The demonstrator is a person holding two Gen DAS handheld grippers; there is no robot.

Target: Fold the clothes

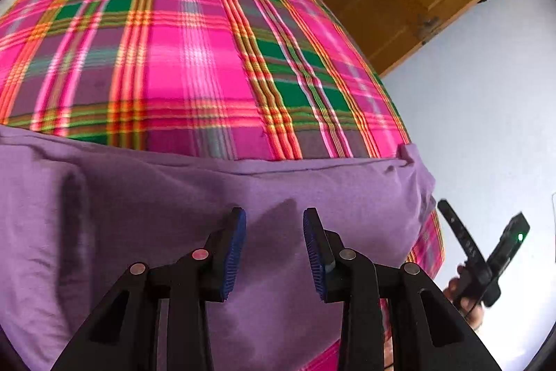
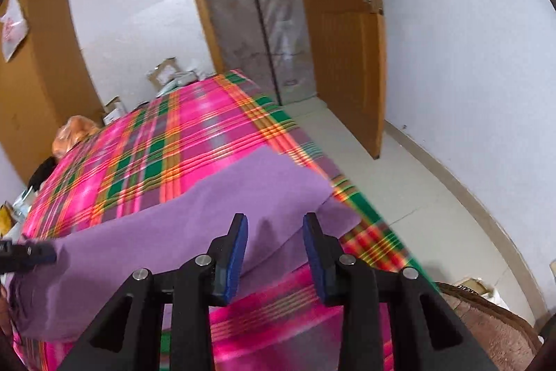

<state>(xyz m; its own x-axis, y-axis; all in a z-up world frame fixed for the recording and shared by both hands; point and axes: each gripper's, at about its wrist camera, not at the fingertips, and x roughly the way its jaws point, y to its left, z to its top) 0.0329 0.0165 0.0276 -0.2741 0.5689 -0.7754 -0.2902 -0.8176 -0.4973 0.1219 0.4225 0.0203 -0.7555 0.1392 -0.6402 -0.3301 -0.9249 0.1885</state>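
Blue-padded fingers of the left gripper stand apart with nothing between them, above the purple garment. That garment lies flat across the near part of the bed, on a plaid blanket of pink, green and orange that covers the whole surface. At the right edge of the left view a hand holds the other tool. Right gripper jaws likewise stand apart and empty, over the garment's right end near the bed's edge. Beyond the bed are a pale floor, white walls, an open wooden door, a wardrobe and cardboard boxes.
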